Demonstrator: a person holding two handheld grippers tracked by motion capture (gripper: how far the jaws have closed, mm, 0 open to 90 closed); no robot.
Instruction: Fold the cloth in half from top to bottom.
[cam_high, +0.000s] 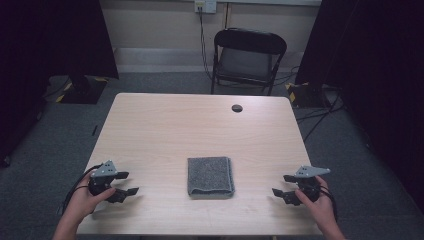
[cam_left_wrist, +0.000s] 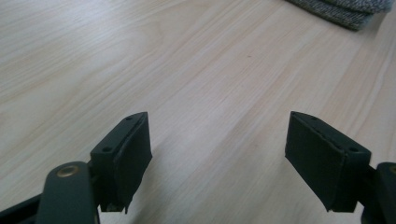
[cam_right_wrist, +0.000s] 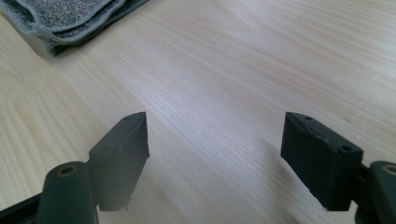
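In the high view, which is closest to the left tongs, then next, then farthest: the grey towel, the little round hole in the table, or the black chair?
From the left tongs:
1. Grey towel: folded, lying on the table to their right, between the two tongs.
2. Round hole: near the table's far edge, right of middle.
3. Black chair: on the floor beyond the table's far edge.

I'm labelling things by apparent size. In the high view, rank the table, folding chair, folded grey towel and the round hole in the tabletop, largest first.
1. table
2. folding chair, though it stands farther off, so it looks smaller
3. folded grey towel
4. round hole
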